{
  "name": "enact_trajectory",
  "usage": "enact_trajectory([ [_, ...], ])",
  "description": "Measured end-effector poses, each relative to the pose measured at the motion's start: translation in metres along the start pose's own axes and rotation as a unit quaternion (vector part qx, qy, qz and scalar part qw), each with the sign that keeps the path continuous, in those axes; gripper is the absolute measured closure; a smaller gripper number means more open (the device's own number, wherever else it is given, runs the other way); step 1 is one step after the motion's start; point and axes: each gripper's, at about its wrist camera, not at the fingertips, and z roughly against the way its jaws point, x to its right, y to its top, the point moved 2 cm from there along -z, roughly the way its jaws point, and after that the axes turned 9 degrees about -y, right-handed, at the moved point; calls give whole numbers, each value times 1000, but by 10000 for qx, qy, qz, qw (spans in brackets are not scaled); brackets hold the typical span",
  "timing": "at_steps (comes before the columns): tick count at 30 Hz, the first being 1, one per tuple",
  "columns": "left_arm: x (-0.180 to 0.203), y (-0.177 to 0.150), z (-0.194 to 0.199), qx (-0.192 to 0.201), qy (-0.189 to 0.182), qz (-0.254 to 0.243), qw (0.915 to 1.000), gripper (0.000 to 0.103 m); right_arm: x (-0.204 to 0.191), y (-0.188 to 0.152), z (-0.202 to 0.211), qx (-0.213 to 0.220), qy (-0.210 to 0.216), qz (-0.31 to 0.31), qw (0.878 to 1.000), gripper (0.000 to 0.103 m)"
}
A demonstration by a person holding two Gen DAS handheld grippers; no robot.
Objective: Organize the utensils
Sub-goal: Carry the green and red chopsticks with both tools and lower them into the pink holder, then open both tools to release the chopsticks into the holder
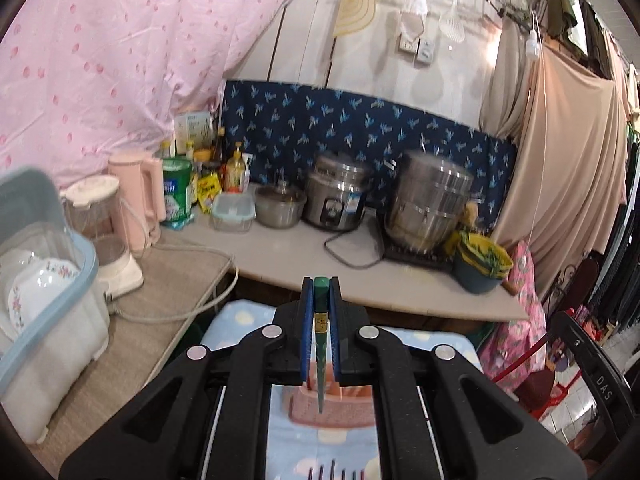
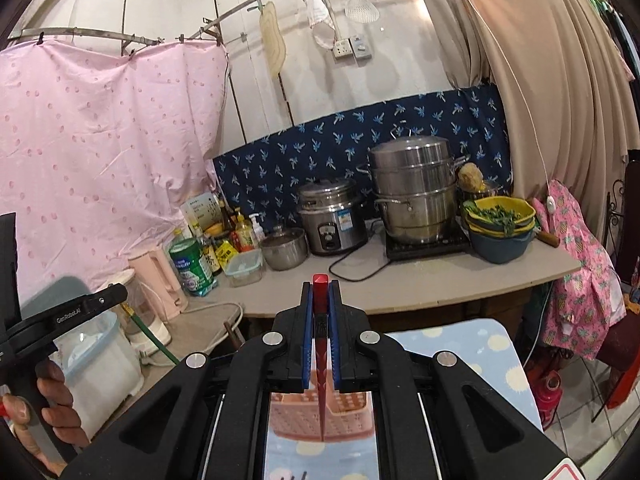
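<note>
Left wrist view: my left gripper (image 1: 320, 292) is clamped on a green chopstick (image 1: 320, 360), its square top poking out past the fingertips and its thin end pointing down.
Green chopstick tip: it hangs over a pink basket (image 1: 304, 410); I cannot tell whether it touches.
Pink basket: it sits on a blue cloth with pale dots (image 1: 240, 320), near me and below the jaws.
Near edge: a few dark thin sticks (image 1: 332, 470) lie on the cloth; too cut off to name.
Right wrist view: my right gripper (image 2: 320, 292) is closed around a red chopstick (image 2: 321, 360), held the same way, thick end up.
Red chopstick tip: it points down at the pink basket (image 2: 344, 408), above its gridded wall.
Left side: my left hand (image 2: 52, 408) shows holding the other gripper's handle.
Far counter (image 2: 420, 276): a rice cooker (image 2: 330, 216), a tall steel steamer pot (image 2: 416, 188) and a yellow bowl of greens (image 2: 500, 208) stand well apart from the basket.
Far left: a dish box (image 1: 44, 280) holds plates.
</note>
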Motion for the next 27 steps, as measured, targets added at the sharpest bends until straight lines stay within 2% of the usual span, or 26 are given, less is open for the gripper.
enact_trajectory([
  [3,1,12,-16,95,84,-2,9999,96,-8,13,-18,92,16,-62,9999,96],
  [8,-5,14,-52,20,171,69,9998,96,-17,15,-53,-38,110,-159,9998,96],
  [18,-18,-28,-95,-516,152,108,9985,96,-27,-41,-110,-694,17,166,9974,96],
  [24,-25,-45,-105,-750,148,167,9969,96,-26,-68,-121,-939,-73,354,9949,96],
  [26,-26,-49,-104,-765,184,164,9968,93,-26,-71,-119,-935,-105,378,9948,89],
  [27,-26,-51,-103,-778,190,159,9967,87,-25,-72,-117,-923,-113,373,9950,86],
])
